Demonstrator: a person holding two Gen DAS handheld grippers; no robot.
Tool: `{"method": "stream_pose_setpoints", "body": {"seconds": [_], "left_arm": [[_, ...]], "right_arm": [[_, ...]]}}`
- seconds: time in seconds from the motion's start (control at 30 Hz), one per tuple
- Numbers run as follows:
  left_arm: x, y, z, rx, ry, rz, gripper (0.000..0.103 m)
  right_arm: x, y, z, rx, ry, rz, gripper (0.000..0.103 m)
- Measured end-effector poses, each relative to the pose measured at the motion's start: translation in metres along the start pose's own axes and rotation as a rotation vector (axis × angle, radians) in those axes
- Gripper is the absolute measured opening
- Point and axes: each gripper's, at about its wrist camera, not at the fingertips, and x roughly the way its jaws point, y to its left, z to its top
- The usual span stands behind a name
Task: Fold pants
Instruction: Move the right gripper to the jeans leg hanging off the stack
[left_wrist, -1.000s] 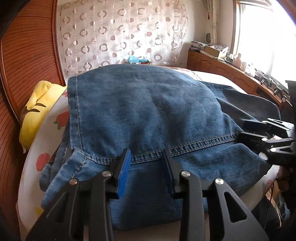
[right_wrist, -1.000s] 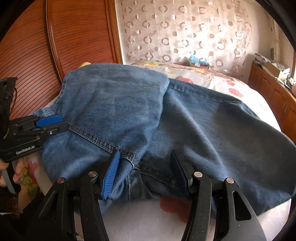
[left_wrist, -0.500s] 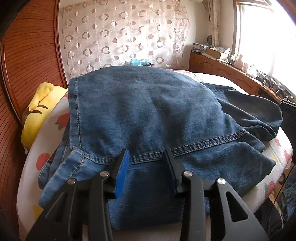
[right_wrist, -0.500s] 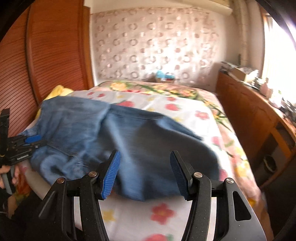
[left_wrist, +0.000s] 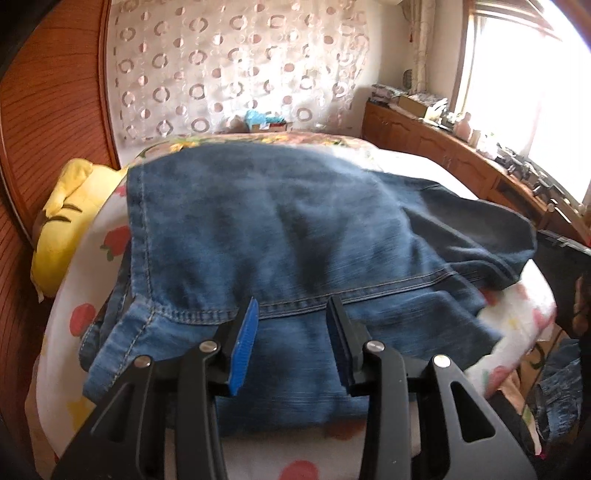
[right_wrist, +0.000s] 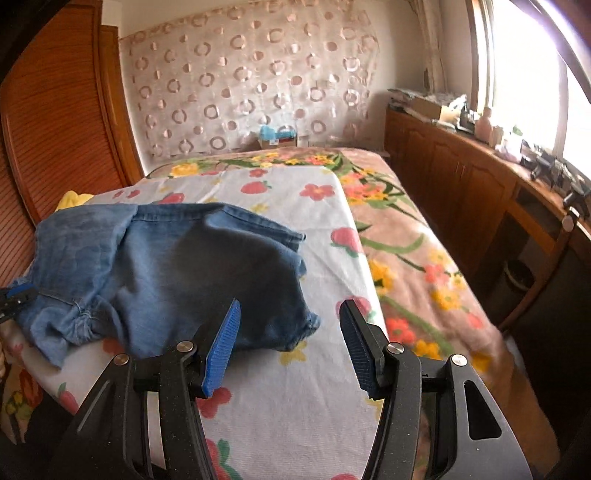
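Note:
The blue jeans (left_wrist: 280, 229) lie folded on the flowered bed sheet (right_wrist: 295, 398), with a stitched hem running across the near side. My left gripper (left_wrist: 292, 301) hovers open just over that hem, and no cloth is pinched between its blue pads. In the right wrist view the jeans (right_wrist: 166, 273) lie bunched to the left. My right gripper (right_wrist: 290, 304) stands open above the sheet, beside the jeans' right end and holding nothing. The left gripper (right_wrist: 14, 295) peeks in at that view's left edge, at the jeans' far end.
A yellow cushion (left_wrist: 62, 221) lies by the wooden headboard (left_wrist: 48, 110). A wooden cabinet (right_wrist: 461, 184) with clutter on top runs under the window on the right. A small box (right_wrist: 277, 136) stands beyond the bed's far end. More denim (left_wrist: 561, 391) hangs at the lower right.
My right gripper has swung right, off the middle of the jeans, to their right end over the bare sheet. The left gripper has stayed over the hem.

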Motion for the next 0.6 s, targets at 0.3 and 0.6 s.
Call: {"method": "stream_pose_setpoints", "body": {"seconds": [0.3,0.6], "left_arm": [[-0.021,-0.037,0.011,0.073,-0.034,-0.059,0.037],[-0.027,-0.052,0.014,0.100,-0.037,-0.077,0.037]], "right_arm": [[0.017,-0.001,-0.011,0.015,0.046,0.021,0.057],[0.029,-0.012,-0.013,0.079,0.081,0.066,0.052]]}}
